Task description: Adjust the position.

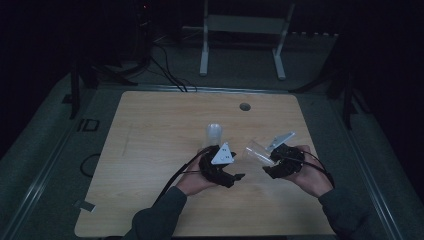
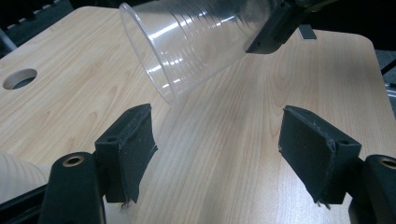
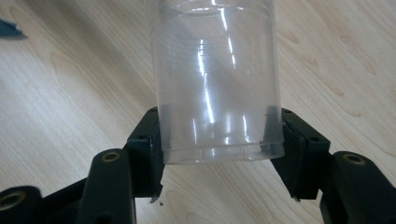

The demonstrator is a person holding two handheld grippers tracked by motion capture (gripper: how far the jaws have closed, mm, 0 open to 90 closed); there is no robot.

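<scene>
A clear plastic cup (image 1: 256,152) hangs tilted above the wooden table (image 1: 150,150), its mouth towards the left. My right gripper (image 1: 271,161) is shut on its base; in the right gripper view the cup (image 3: 217,84) stands between the two jaws of that gripper (image 3: 217,140). My left gripper (image 1: 232,170) is open just left of the cup, with nothing between its jaws (image 2: 219,140). In the left gripper view the held cup (image 2: 187,42) hovers ahead and above. A second, cloudy cup (image 1: 213,134) stands on the table behind the left gripper.
A round cable hole (image 1: 244,106) lies in the table's far part, also seen as a hole (image 2: 19,78) in the left gripper view. A white frame (image 1: 240,30) stands on the floor beyond the table. Cables (image 1: 170,75) trail over the floor at the back left.
</scene>
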